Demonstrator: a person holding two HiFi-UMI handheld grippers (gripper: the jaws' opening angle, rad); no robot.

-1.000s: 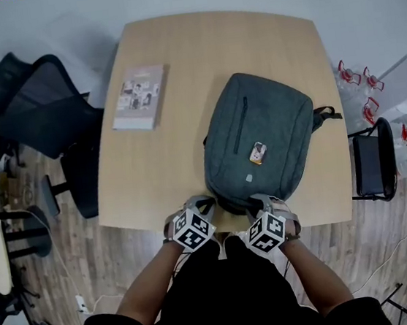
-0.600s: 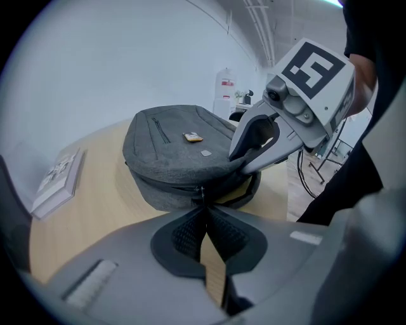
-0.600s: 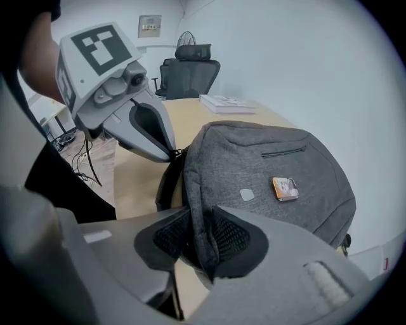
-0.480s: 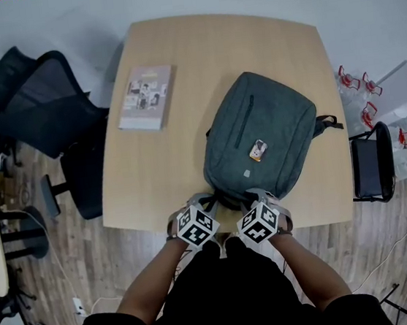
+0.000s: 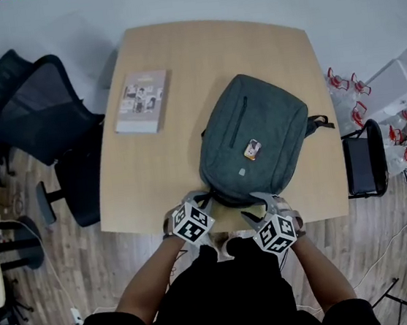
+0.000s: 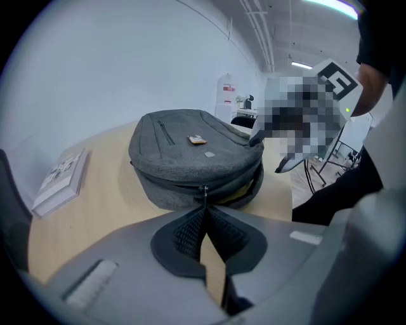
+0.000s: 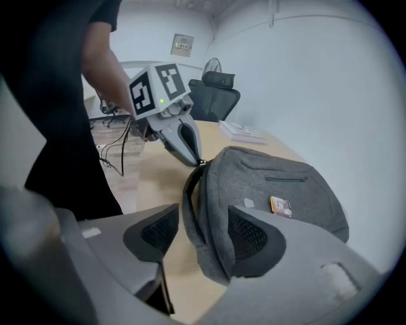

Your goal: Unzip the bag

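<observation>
While the left gripper (image 6: pixel 204 212) pinches the zipper pull (image 6: pixel 204 192) of the half-unzipped backpack (image 5: pixel 255 137) at the table's (image 5: pixel 168 170) near edge, the right gripper (image 7: pixel 203 232), its jaws just opened wide with the bag's rim loose between them, probably must re-brace it.

Both forearms reach forward from the body, left forearm (image 5: pixel 148 284) and right forearm (image 5: pixel 316 273), grippers angled steeply down. Left gripper (image 5: pixel 205 198) sits at the near edge of the light wooden table (image 5: pixel 177 66), jaws closed, tips pinching the small dark zipper pull (image 6: pixel 203 190). Right gripper (image 5: pixel 258 209) hangs just off that edge, beside the left one and slightly nearer the body. Its jaws have just been opening and stand wide apart. The near end of the grey fabric backpack (image 5: pixel 255 137) shows in the gap; pads not pressing it.
</observation>
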